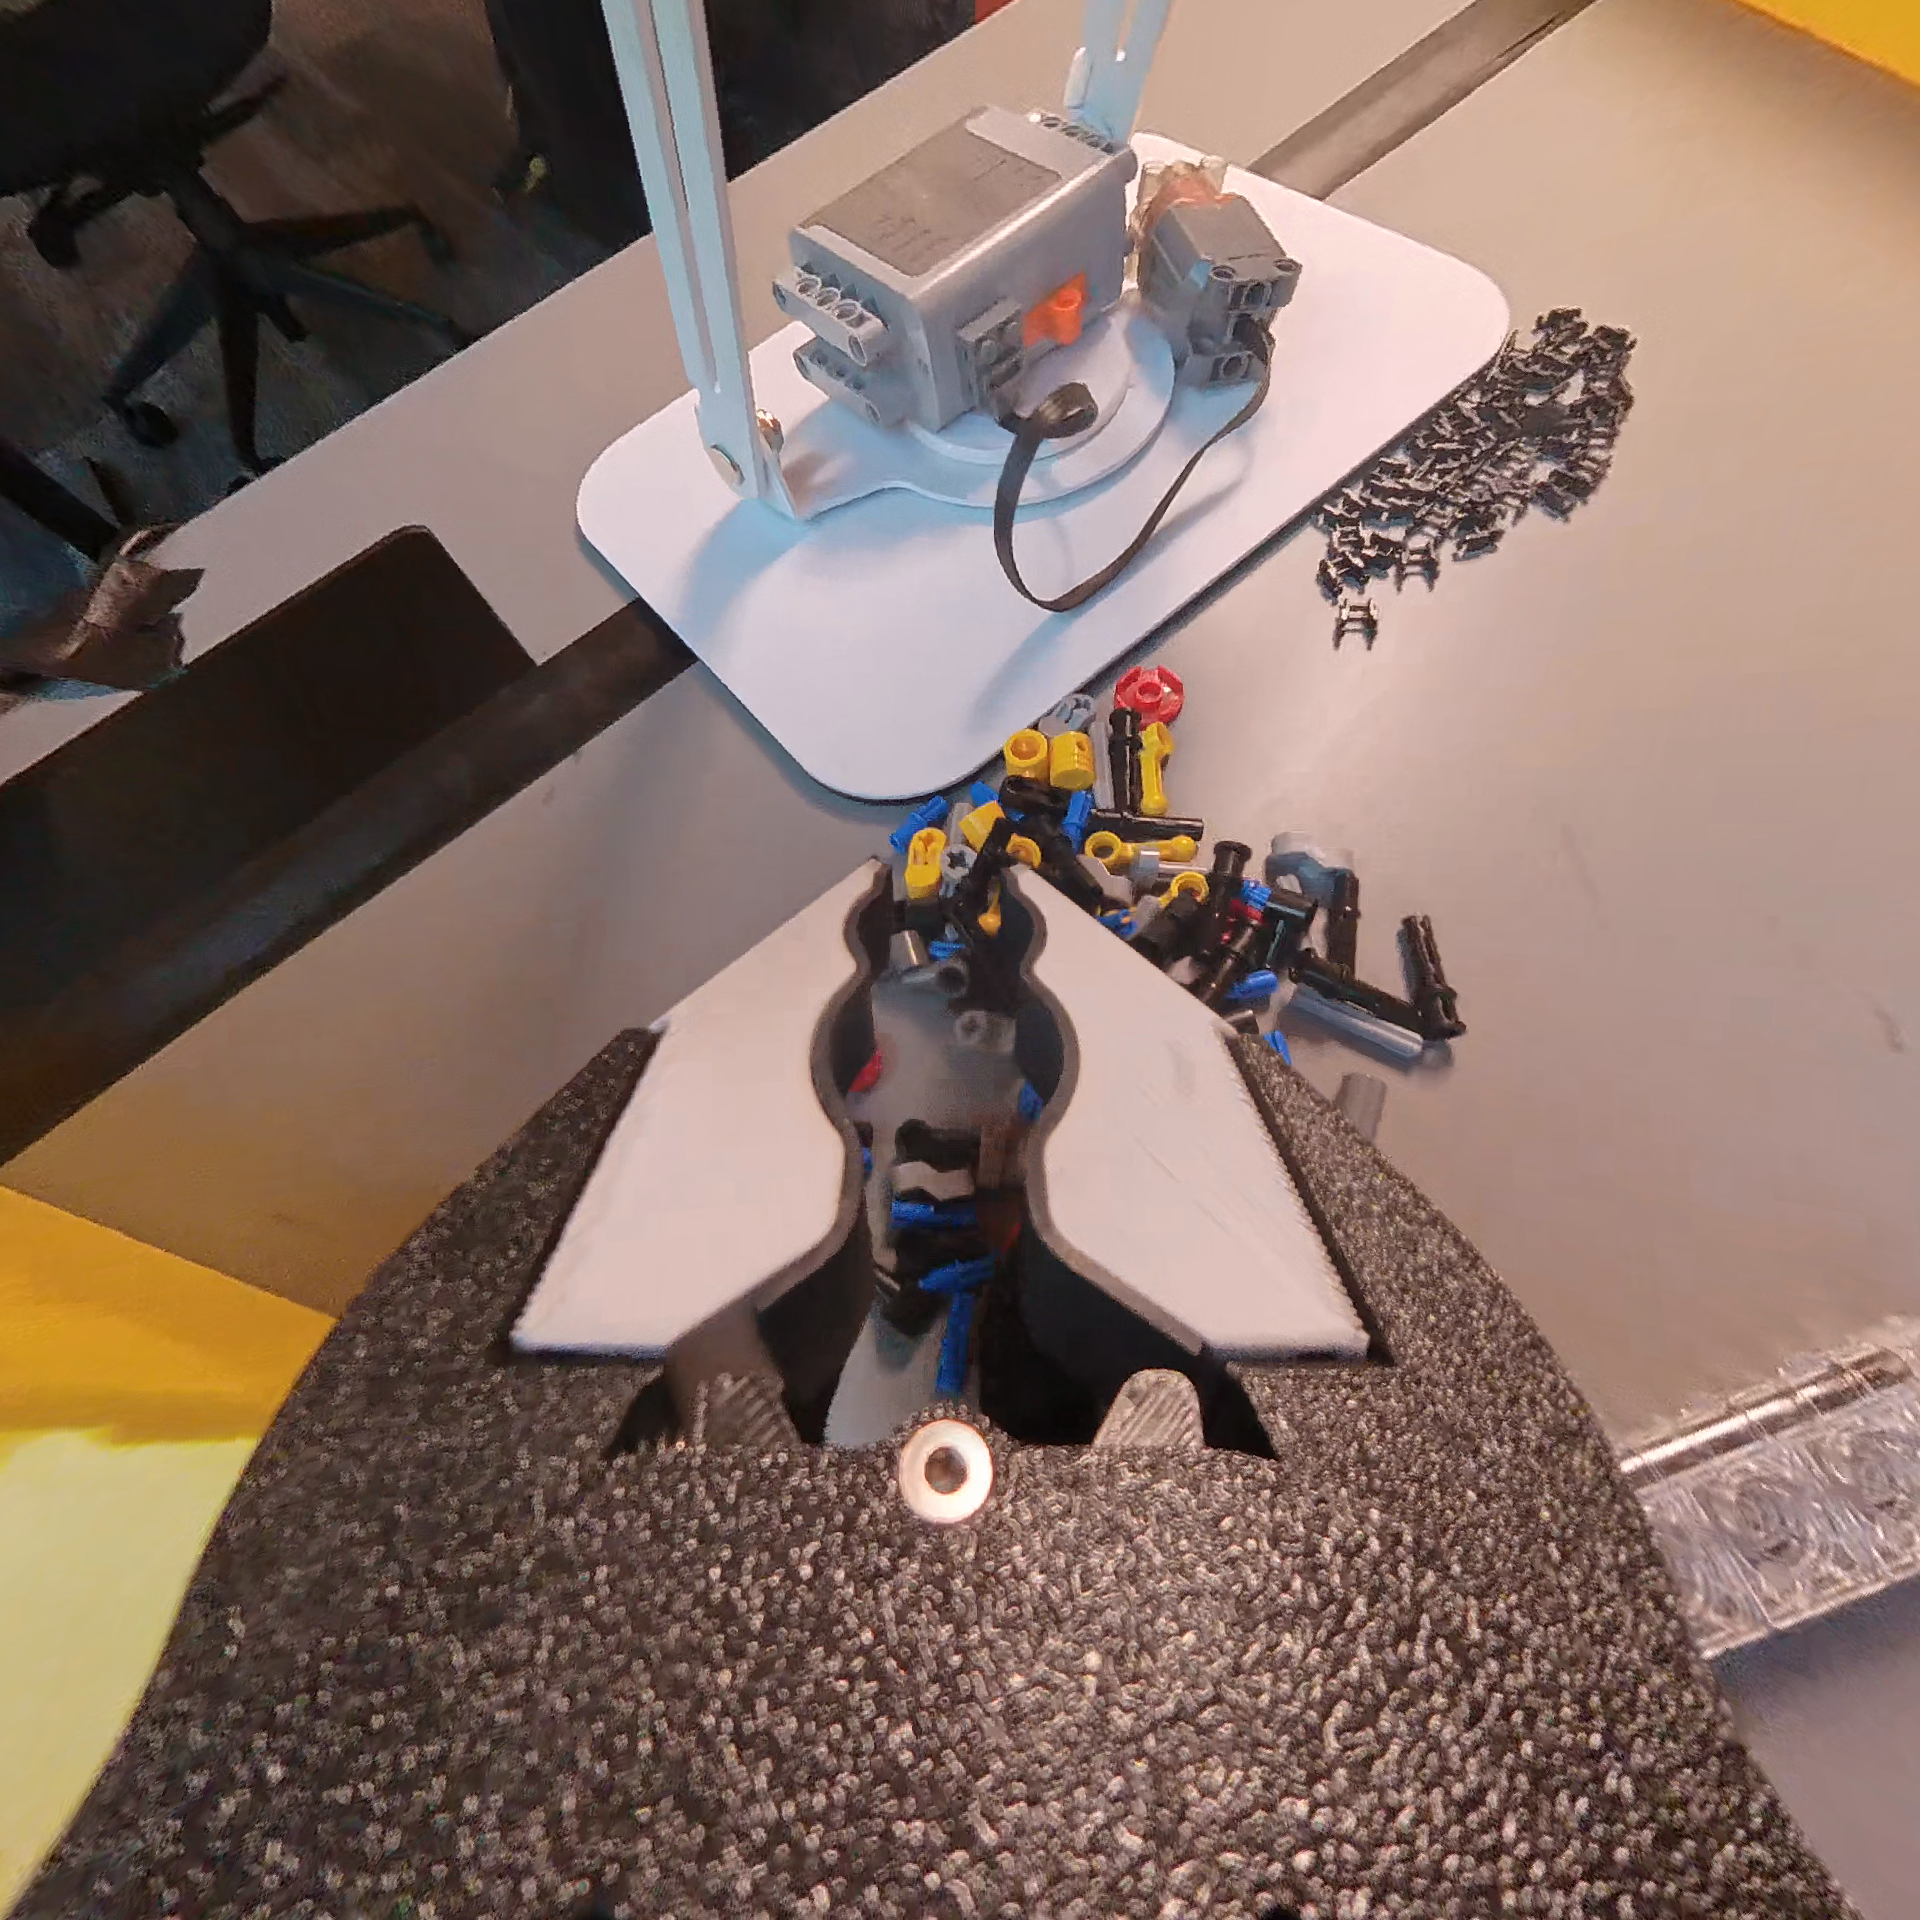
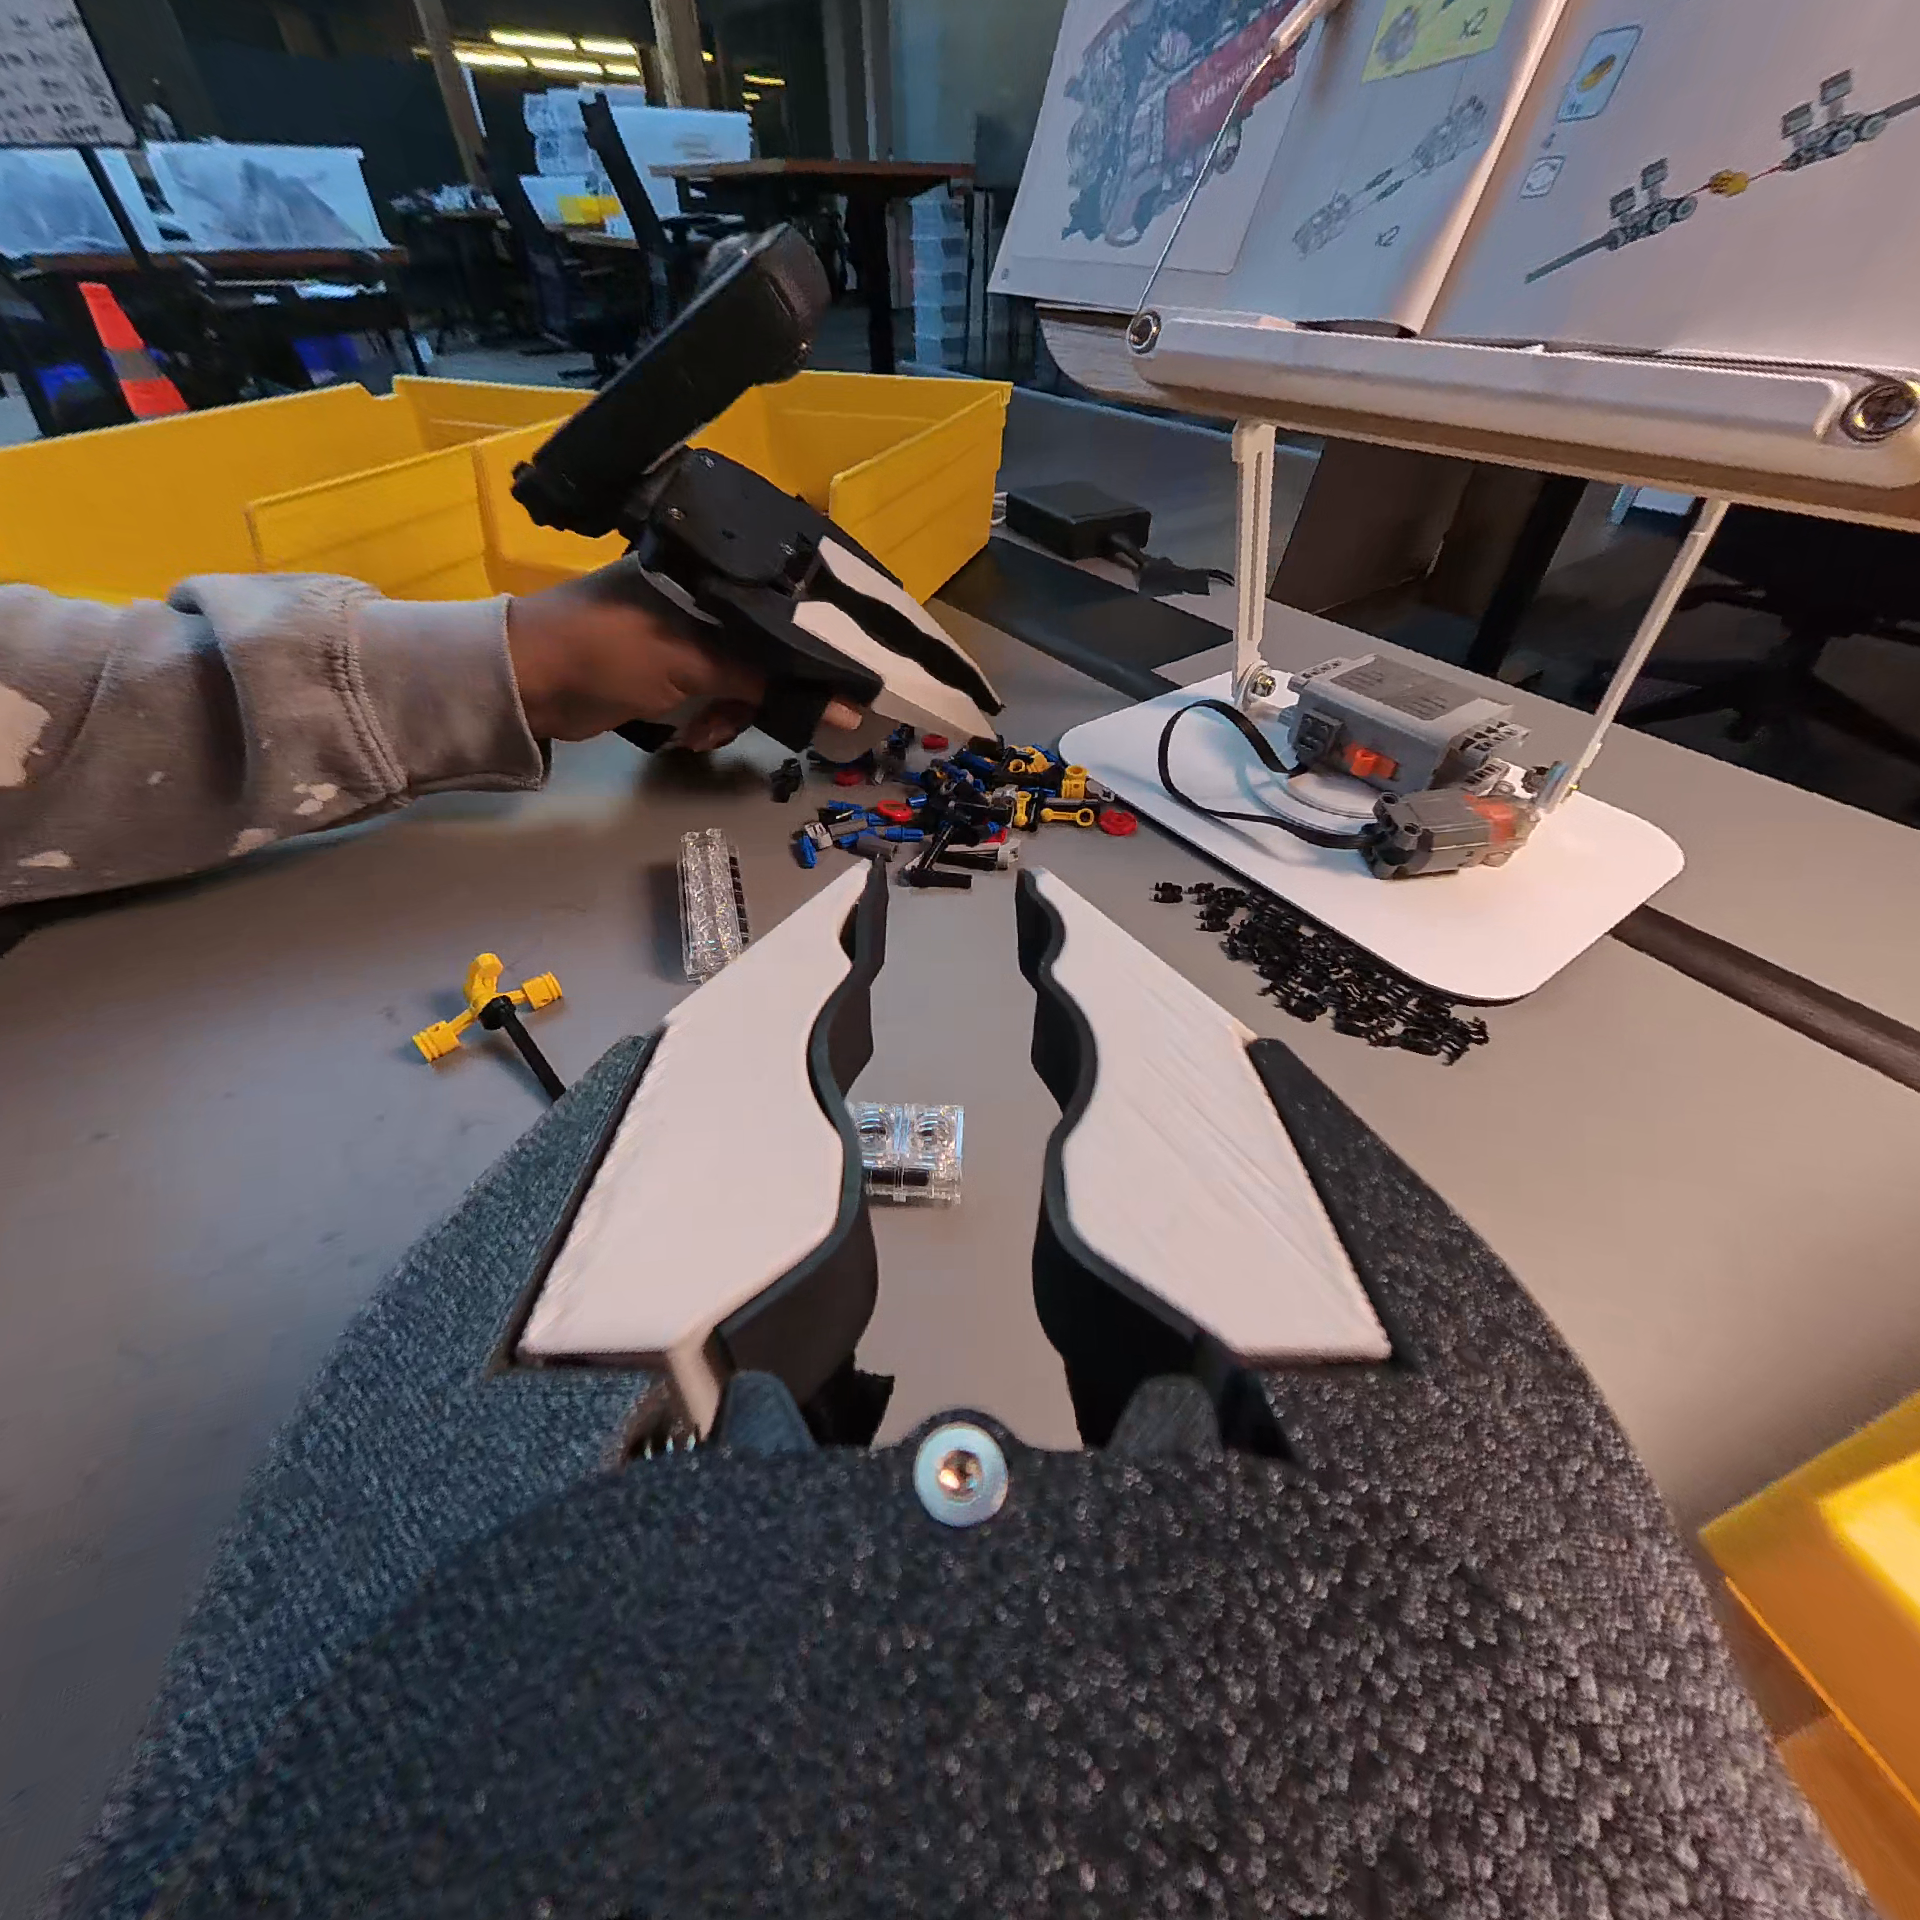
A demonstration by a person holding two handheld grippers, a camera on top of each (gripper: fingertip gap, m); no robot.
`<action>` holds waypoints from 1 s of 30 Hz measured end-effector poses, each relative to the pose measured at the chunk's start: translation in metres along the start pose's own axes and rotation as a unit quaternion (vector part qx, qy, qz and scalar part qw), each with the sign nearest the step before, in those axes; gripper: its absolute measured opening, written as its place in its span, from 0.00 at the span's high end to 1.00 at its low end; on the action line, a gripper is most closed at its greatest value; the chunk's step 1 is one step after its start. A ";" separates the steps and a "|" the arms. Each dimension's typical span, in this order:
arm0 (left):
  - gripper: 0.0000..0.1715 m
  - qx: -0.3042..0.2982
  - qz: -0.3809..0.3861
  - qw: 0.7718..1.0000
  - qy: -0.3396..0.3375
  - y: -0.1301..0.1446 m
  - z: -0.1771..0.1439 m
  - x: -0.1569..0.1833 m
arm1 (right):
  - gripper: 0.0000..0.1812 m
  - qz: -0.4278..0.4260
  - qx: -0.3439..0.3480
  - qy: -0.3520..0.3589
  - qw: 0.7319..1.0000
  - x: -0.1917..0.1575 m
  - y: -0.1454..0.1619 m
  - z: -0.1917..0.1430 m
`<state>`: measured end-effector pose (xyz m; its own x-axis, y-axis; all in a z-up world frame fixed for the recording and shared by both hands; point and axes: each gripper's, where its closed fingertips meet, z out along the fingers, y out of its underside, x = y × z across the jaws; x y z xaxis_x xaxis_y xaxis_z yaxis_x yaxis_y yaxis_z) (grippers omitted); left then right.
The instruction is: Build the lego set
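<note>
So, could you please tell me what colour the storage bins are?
The storage bins are yellow, clearest in the right wrist view.

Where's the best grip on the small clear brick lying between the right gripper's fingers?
Probably the small clear brick by its two short flat sides, coming straight down from above. It lies flat on the grey table, apart from the other parts, and the right gripper already stands open over it.

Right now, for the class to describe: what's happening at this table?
A person holds a gripper in each hand over a grey table. The left gripper has its tips down in a pile of small coloured pegs, nearly closed; whether it grips one can't be told. The right gripper hovers open and empty above a clear brick. Behind the pile, a white stand carries a grey battery box and motor. Black links lie beside it.
</note>
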<state>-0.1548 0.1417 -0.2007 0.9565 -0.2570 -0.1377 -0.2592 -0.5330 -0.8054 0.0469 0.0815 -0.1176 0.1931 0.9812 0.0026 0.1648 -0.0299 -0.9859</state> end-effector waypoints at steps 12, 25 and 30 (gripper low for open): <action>0.99 0.004 -0.030 0.999 0.029 -0.013 -0.014 -0.005 | 0.87 -0.022 -0.005 -0.014 1.000 -0.009 0.002 0.002; 0.95 -0.083 -0.036 0.996 0.022 0.007 0.023 -0.010 | 0.87 -0.027 -0.008 -0.023 0.999 -0.013 0.003 0.003; 0.95 -0.087 -0.038 0.995 0.027 0.010 0.023 -0.012 | 0.87 -0.022 -0.007 -0.026 0.999 -0.013 0.003 0.003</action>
<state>-0.1657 0.1579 -0.2200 0.9667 -0.2517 -0.0450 -0.2103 -0.6823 -0.7002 0.0424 0.0694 -0.1210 0.1355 0.9901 0.0376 0.1862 0.0118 -0.9824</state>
